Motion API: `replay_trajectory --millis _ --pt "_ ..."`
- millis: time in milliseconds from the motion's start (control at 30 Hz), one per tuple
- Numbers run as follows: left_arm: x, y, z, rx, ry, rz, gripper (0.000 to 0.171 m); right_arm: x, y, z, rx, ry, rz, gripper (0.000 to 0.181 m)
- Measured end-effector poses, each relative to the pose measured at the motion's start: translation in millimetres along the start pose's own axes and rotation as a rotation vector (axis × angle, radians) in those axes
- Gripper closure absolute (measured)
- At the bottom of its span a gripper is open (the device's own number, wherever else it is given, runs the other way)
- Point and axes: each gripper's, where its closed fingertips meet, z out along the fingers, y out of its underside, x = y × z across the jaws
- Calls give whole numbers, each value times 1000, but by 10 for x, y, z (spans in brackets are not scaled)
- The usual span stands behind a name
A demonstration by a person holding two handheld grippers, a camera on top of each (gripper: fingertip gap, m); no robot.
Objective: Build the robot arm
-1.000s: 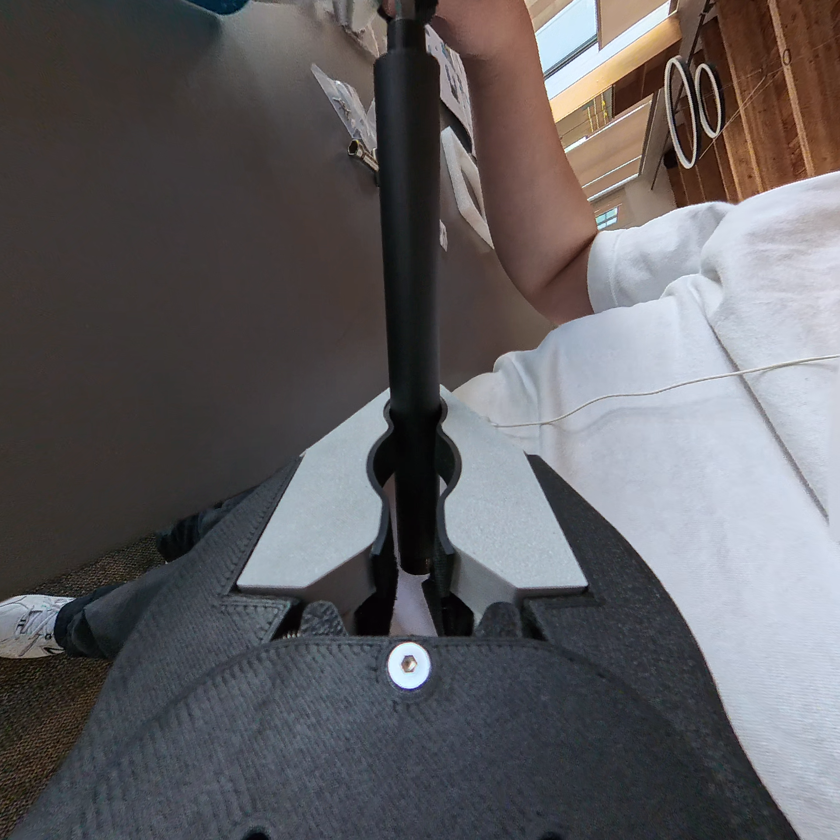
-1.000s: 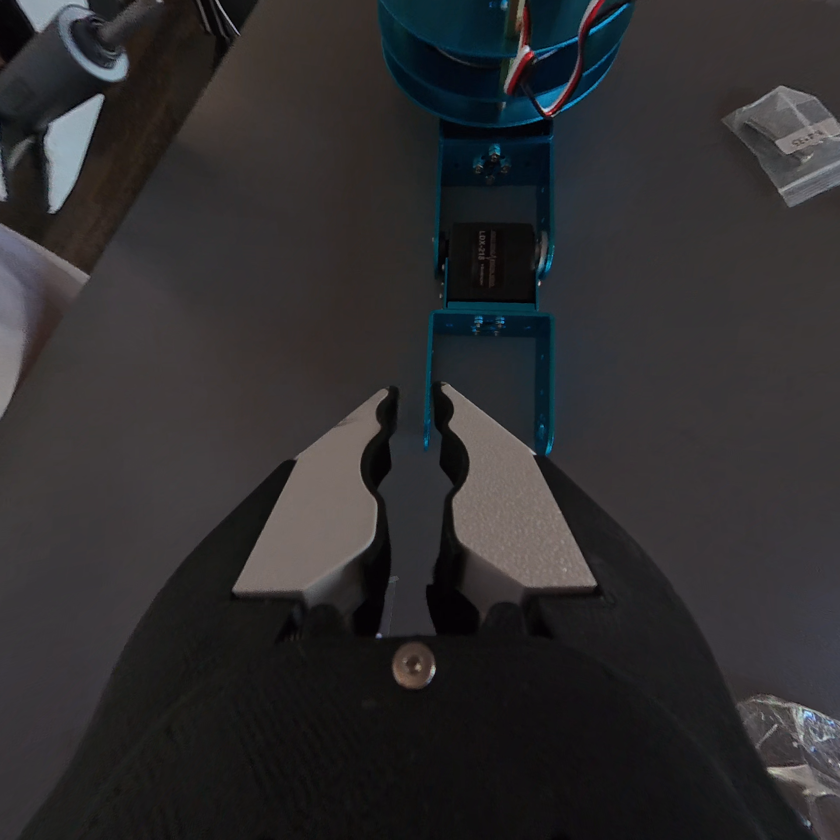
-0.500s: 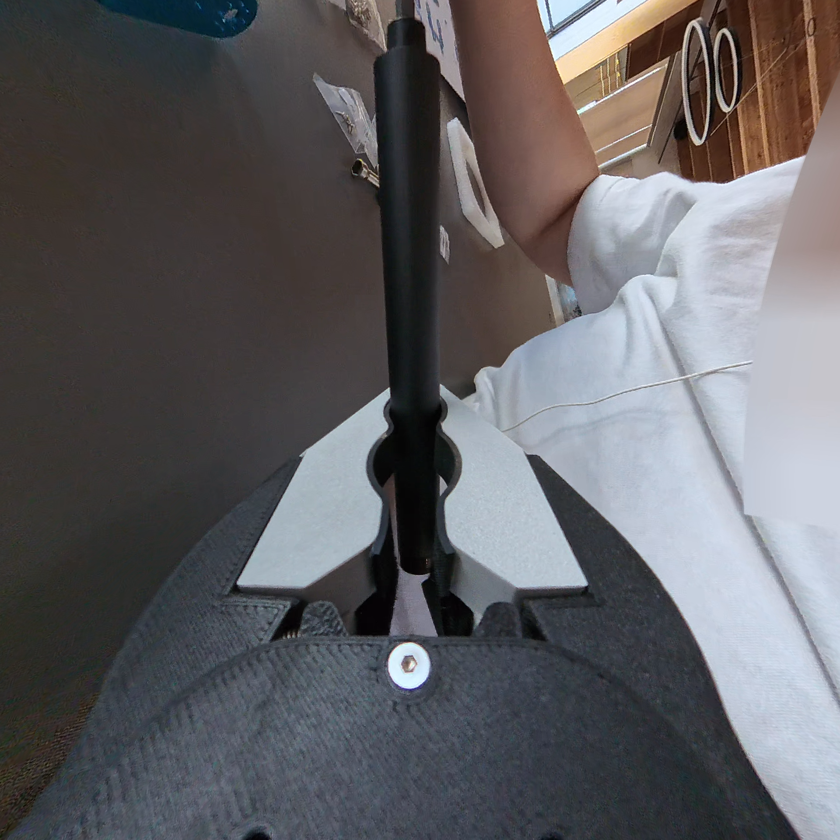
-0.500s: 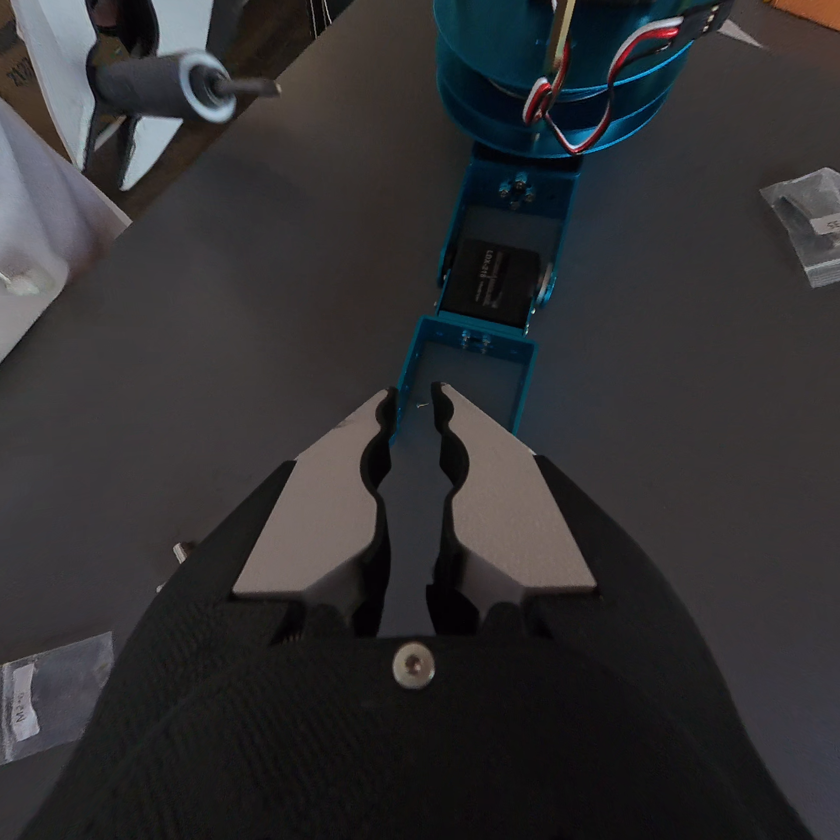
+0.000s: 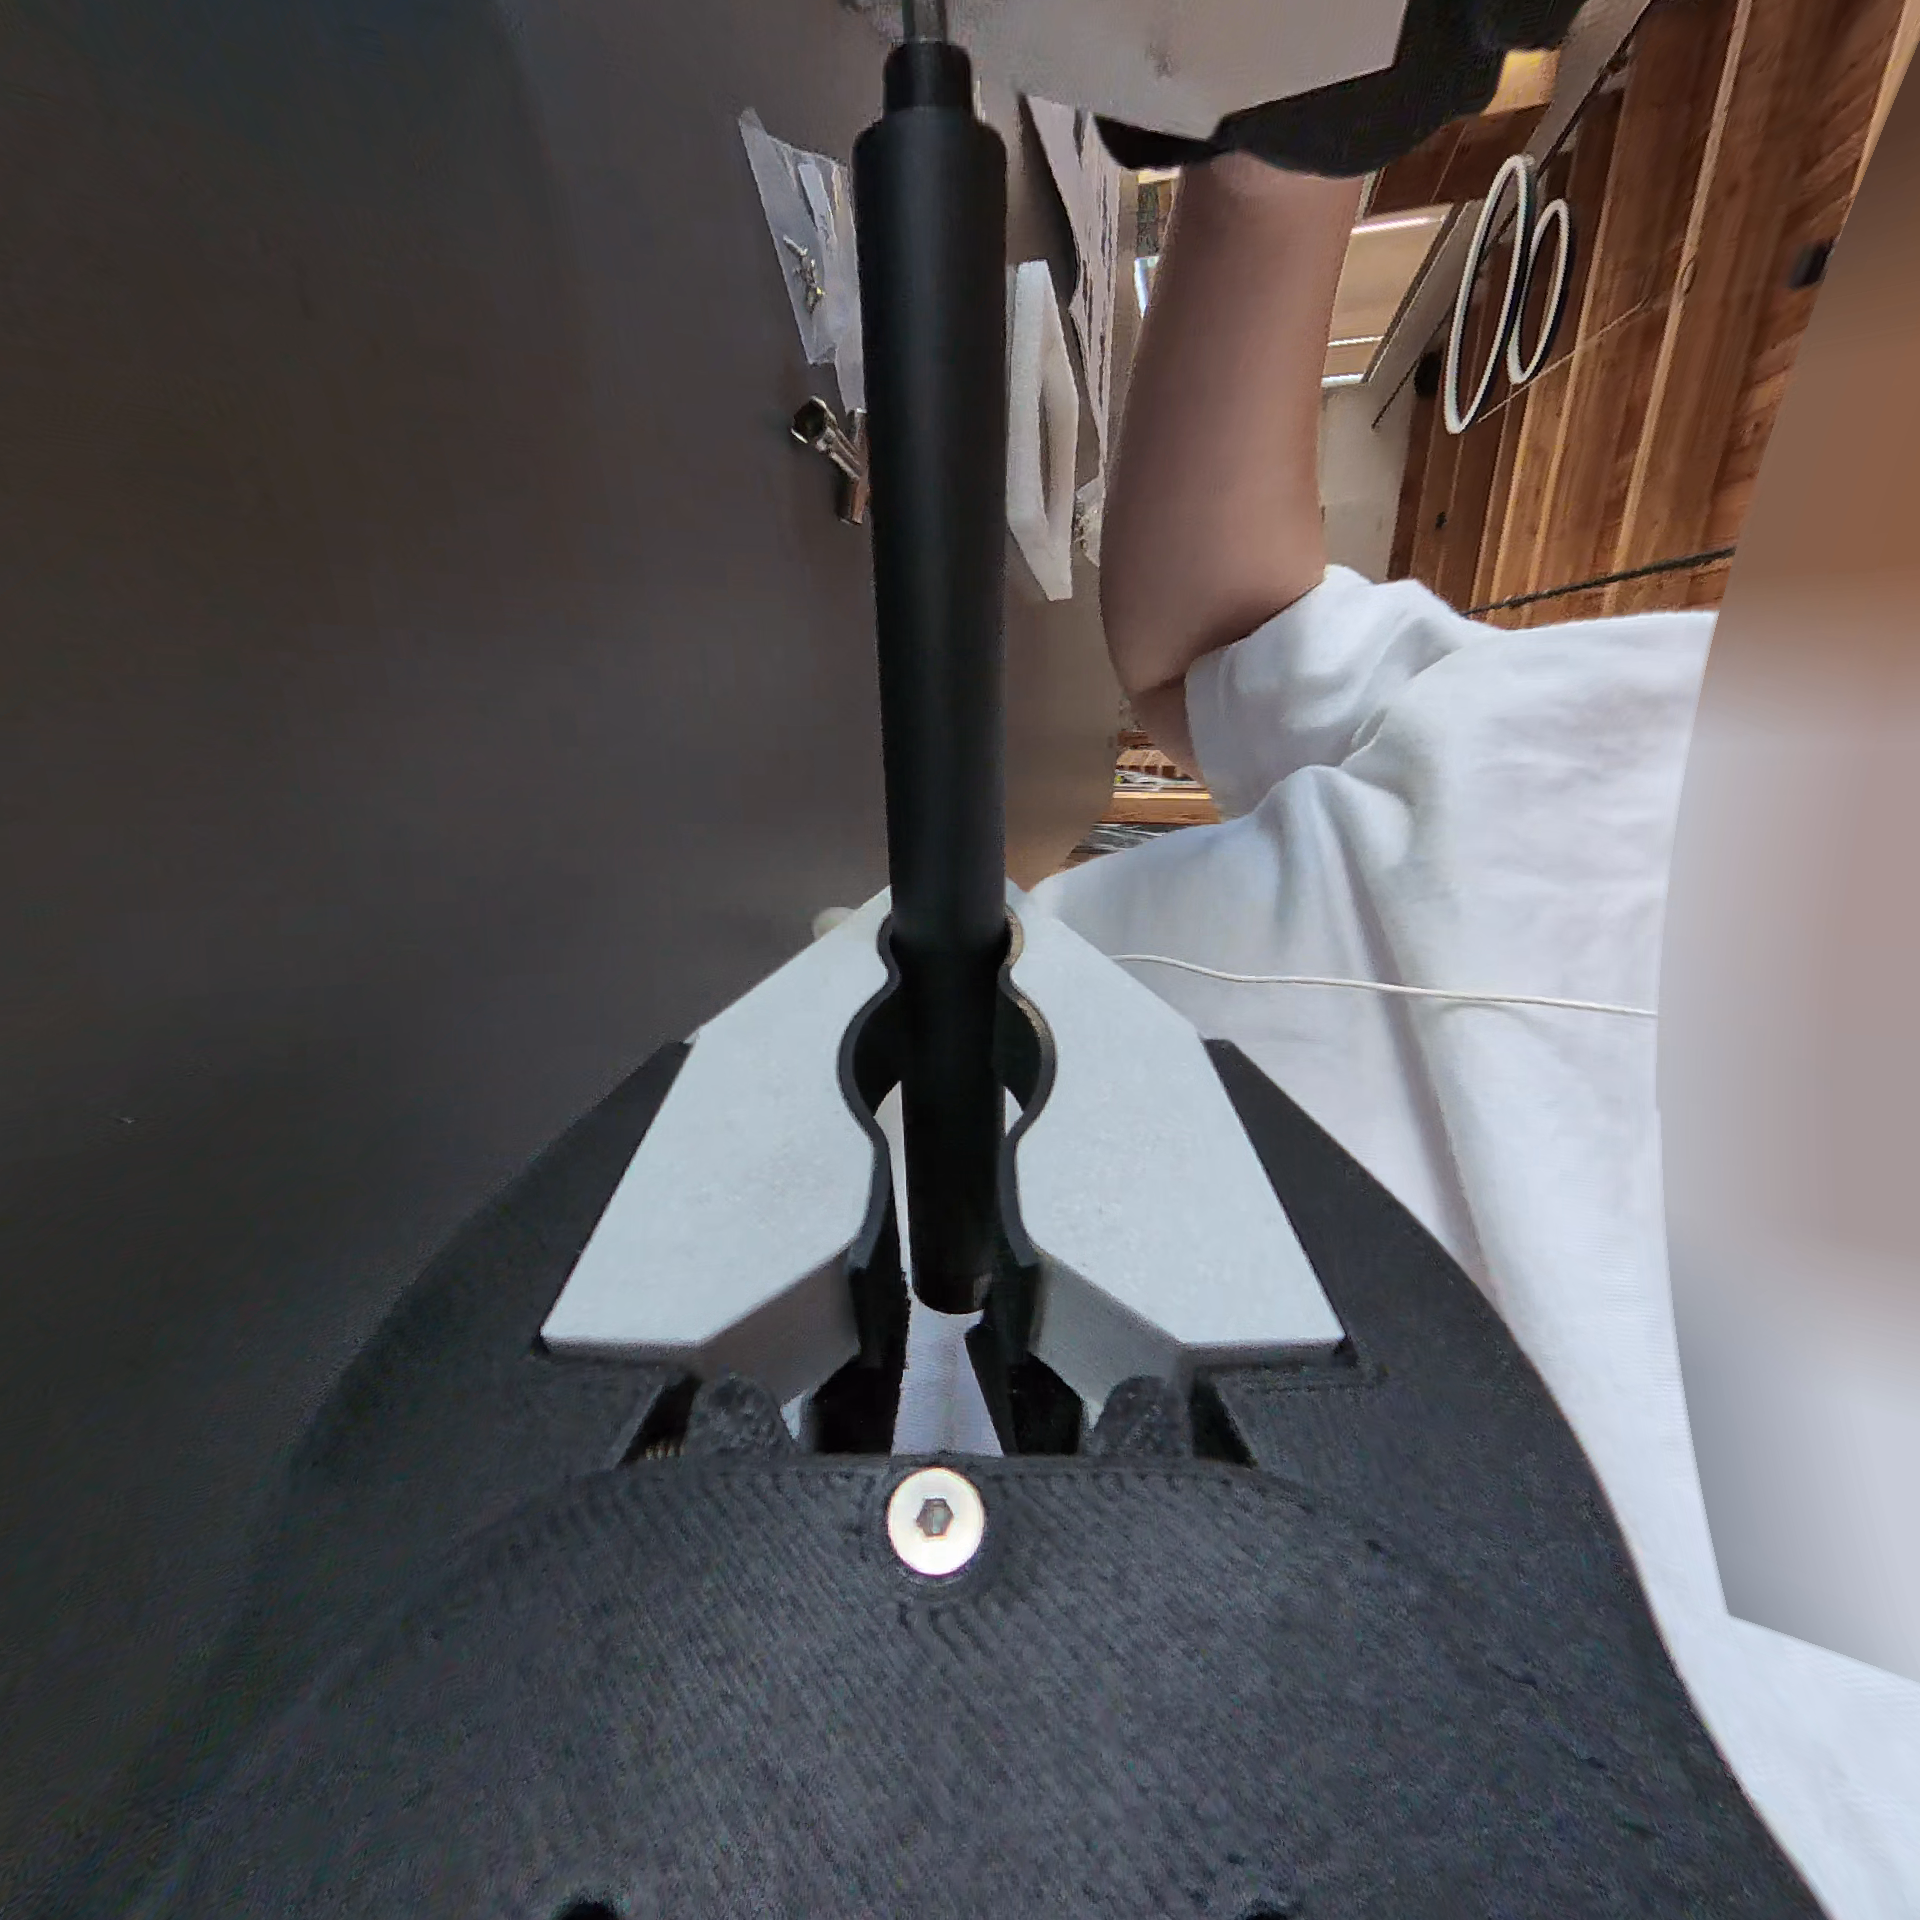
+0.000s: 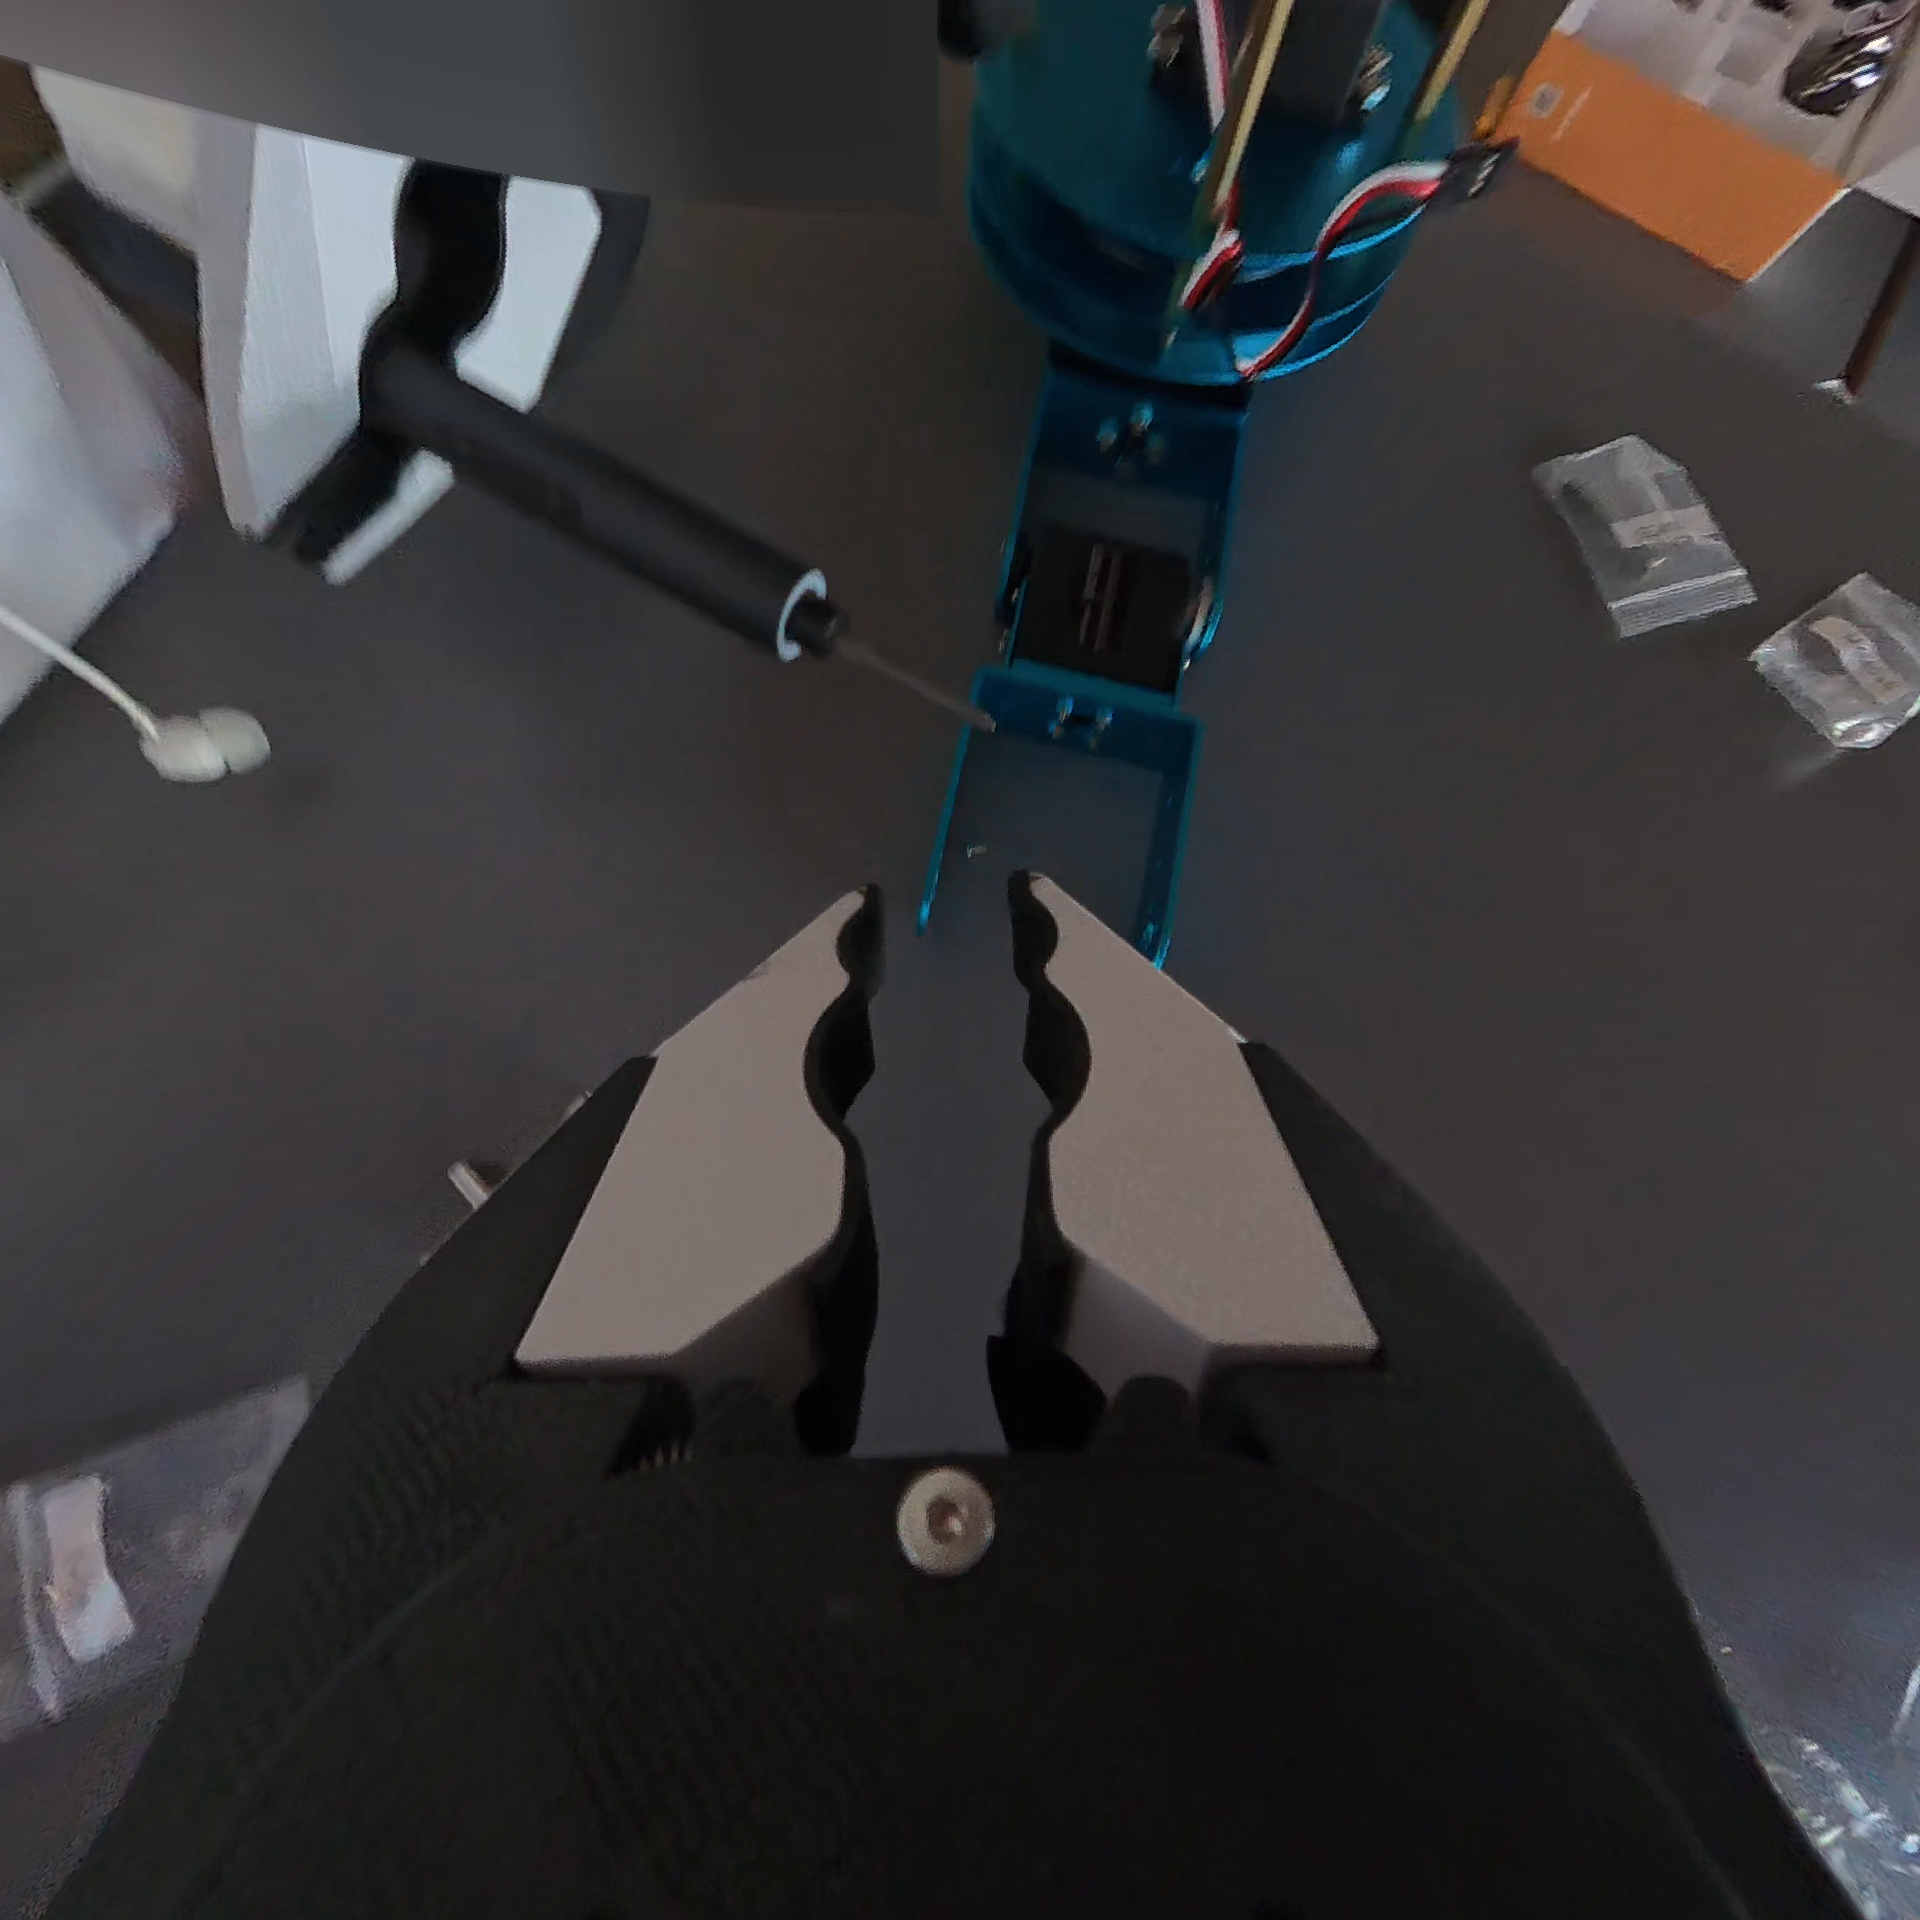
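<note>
My left gripper (image 5: 943,940) is shut on a black electric screwdriver (image 5: 932,520) that points forward along the fingers. In the right wrist view the same screwdriver (image 6: 592,509) comes in from the left, held by the left gripper (image 6: 410,312), and its thin bit touches the top left corner of a blue U-shaped bracket (image 6: 1070,790). The bracket lies on the dark table (image 6: 416,883), joined to a black servo (image 6: 1107,597) and a blue round base (image 6: 1174,208) with red, white and black wires. My right gripper (image 6: 943,899) is open and empty, its tips at the bracket's open near end.
Small clear bags of hardware (image 6: 1647,535) lie right of the bracket, more at the lower left (image 6: 73,1590) and lower right. A white earbud on a cord (image 6: 208,743) lies at left. An orange box (image 6: 1662,177) stands far right. A white foam piece (image 5: 1044,426), a metal socket tool (image 5: 826,457) and the person's arm (image 5: 1216,416) show in the left wrist view. The tips of one gripper are about 15 centimetres away from the tips of the other. From my right tips it is roughly 9 centimetres to the black servo (image 6: 1107,597); from my left, 15 centimetres.
The left gripper has brought the screwdriver in from the upper left until its bit reaches the blue bracket's corner. The right gripper has pulled back a little and stays open.
</note>
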Motion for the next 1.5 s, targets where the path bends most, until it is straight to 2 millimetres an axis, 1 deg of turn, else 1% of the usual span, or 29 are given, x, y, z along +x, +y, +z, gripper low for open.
replay_trajectory --millis 33,67,100,167,233,300,367,467,567,667,867,1033,1100,1133,1267,1367,1500 --pt "34 -3 -18 -6 6 -29 163 20 41 11 -14 -22 -31 161" --pt "68 -2 -45 -14 6 -46 163 72 50 20 -6 -42 -67 169" --pt "106 2 -78 -23 2 -51 163 116 15 33 23 -75 -103 171" --pt "180 4 -150 -32 -15 -48 163 110 -63 92 57 -205 -141 172" --pt "236 -2 -222 -22 -35 -39 163 108 -25 200 -23 -299 -212 172" --pt "262 -2 -288 4 -59 -31 163 126 1 300 -89 -336 -344 172" --pt "284 24 -341 31 -67 -31 163 126 -11 355 -125 -385 -429 172" --pt "269 89 -403 64 -78 -65 163 109 12 366 -192 -472 -501 172" --pt "252 150 -453 90 -95 -87 163 125 77 371 -260 -511 -586 170" --pt "264 183 -481 114 -102 -88 163 81 110 376 -278 -556 -642 169" --pt "265 229 -540 154 -107 -98 163 7 138 432 -295 -626 -689 169" --pt "261 260 -541 163 -117 -96 163 -22 153 474 -307 -667 -706 169" --pt "257 272 -543 166 -123 -95 163 -22 192 493 -329 -675 -722 170" --pt "253 276 -546 170 -125 -97 163 -45 189 489 -328 -694 -710 174" --pt "258 285 -545 181 -131 -94 163 -40 203 483 -354 -704 -661 178" --pt "269 305 -531 181 -147 -65 163 -2 262 422 -368 -654 -605 178" --pt "266 292 -493 195 -116 -51 163 11 380 277 -365 -554 -448 178"
